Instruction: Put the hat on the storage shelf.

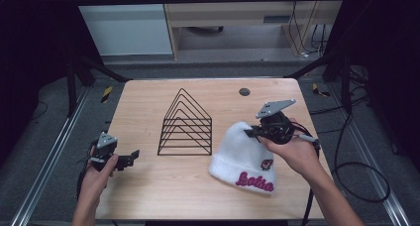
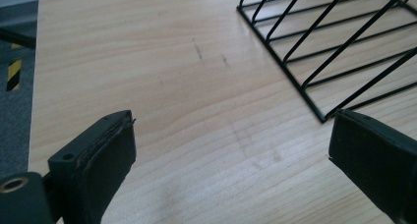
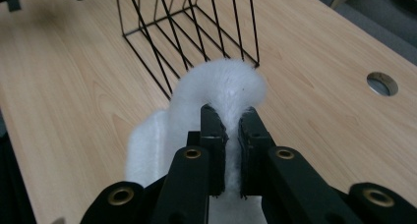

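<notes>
So my right gripper (image 3: 231,118) has its jaws pinched tight on the top of the white beanie (image 1: 242,154), fuzzy fabric bunched up between them. The hat lies on the right side of the table (image 1: 148,186), pink lettering toward me. My left gripper (image 2: 231,150) hovers wide open over bare wood, holding nothing. Farther back, mid-table, stands the black wire rack (image 1: 185,124), just beside the beanie.

White beanie (image 1: 242,156), pink script on its cuff (reads roughly "Lotte"), small unreadable patch
</notes>
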`<action>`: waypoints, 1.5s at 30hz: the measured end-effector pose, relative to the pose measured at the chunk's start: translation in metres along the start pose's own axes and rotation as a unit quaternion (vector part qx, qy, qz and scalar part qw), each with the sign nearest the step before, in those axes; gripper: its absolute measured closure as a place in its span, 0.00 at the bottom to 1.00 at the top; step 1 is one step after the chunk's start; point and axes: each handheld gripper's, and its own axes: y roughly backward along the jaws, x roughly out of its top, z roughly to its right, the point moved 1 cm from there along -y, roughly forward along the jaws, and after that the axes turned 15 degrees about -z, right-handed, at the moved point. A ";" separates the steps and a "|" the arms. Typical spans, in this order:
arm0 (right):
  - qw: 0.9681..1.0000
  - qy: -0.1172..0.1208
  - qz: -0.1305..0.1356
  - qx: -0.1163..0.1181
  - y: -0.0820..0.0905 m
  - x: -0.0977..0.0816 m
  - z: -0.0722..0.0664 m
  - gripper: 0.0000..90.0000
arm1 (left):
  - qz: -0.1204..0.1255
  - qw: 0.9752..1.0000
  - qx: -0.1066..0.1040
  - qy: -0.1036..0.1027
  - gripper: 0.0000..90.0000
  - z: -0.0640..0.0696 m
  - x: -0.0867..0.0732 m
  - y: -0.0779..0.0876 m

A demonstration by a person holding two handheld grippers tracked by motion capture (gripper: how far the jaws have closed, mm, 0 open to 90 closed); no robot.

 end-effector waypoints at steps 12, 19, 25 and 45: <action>0.999 0.020 0.033 -0.006 0.031 0.015 0.001 0.93 | 0.035 0.999 0.004 -0.039 0.03 0.014 0.028 0.027; 0.999 0.017 0.045 -0.010 0.049 0.024 0.013 0.94 | 0.047 0.997 -0.019 -0.061 0.03 0.028 0.046 0.039; 0.999 0.021 0.048 -0.016 0.060 0.033 0.020 0.94 | 0.048 0.994 -0.040 -0.090 0.03 0.038 0.063 0.054; 0.995 0.032 0.092 -0.032 0.095 0.076 0.026 0.94 | 0.072 0.989 -0.058 -0.114 0.04 0.043 0.081 0.081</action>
